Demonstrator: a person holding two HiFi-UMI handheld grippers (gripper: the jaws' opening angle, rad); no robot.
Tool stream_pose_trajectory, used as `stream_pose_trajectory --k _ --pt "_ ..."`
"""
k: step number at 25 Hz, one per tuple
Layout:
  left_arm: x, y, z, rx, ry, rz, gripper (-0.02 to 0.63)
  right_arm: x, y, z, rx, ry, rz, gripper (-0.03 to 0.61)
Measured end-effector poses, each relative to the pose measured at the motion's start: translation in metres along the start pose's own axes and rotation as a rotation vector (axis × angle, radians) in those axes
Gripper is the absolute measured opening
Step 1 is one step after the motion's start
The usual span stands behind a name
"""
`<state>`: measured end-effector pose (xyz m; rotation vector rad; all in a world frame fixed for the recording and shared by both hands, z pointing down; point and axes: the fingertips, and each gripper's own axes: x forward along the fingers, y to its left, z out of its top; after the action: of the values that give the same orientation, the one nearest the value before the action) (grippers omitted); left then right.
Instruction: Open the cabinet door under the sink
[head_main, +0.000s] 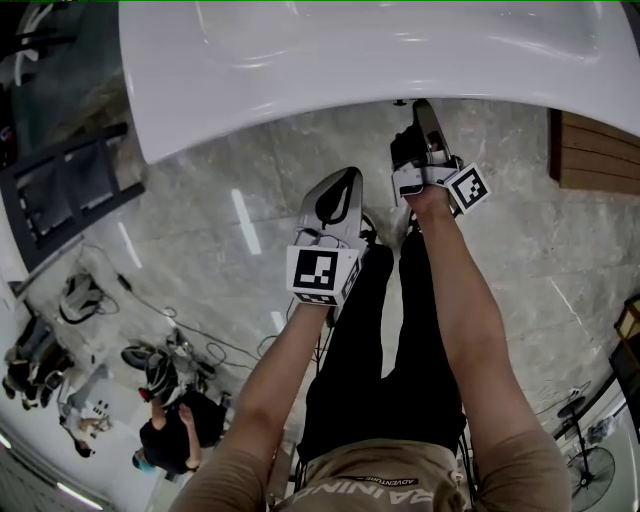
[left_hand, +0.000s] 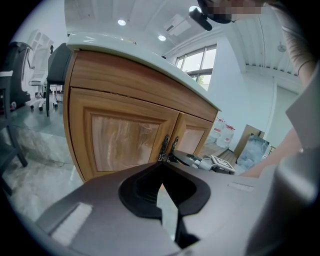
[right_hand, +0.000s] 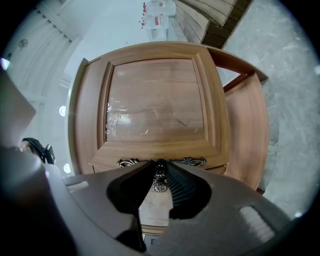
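We're crouched in front of the cabinet (left_hand: 125, 82) under the white sink top (head_main: 330, 60), and the right gripper (head_main: 424, 116) is reaching in under the overhang. Its own view is rolled on its side. It shows the panelled cabinet door (right_hand: 155, 105) closed, with the ornate metal door handle (right_hand: 192, 161) lying across the jaw tips. The jaws are drawn in narrow, one on either side of the handle's middle, and look to be pinching it. The left gripper (left_hand: 162, 164) hangs back with nothing in it, its tips touching, pointed down toward the seam where the two doors meet. So the grip looks made, and the pull comes next, we'd say. To do it well, we want that pinch centred on the bar, not on the scrollwork ends, where it could slip. We draw straight back at first, then let the wrist follow the door's arc about its hinge instead of dragging sideways. We should also keep the left gripper and our knees out of the door's swing.
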<state>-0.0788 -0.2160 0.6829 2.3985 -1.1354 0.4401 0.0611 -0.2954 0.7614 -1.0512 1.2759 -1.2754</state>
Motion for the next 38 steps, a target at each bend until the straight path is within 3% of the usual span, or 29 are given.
stream_pose_trajectory --k 18,27,38 --pt "-0.003 -0.036 -0.008 -0.012 0.013 -0.011 0.019 -0.073 0.000 0.003 -0.062 0.201 -0.066 0.083" --pt "-0.001 -0.034 -0.007 -0.033 0.006 0.049 0.018 -0.103 0.003 0.007 -0.108 0.334 -0.066 0.084" --pt "0.008 -0.068 -0.004 -0.009 0.032 0.043 0.018 -0.155 0.008 0.026 -0.116 0.439 -0.072 0.084"
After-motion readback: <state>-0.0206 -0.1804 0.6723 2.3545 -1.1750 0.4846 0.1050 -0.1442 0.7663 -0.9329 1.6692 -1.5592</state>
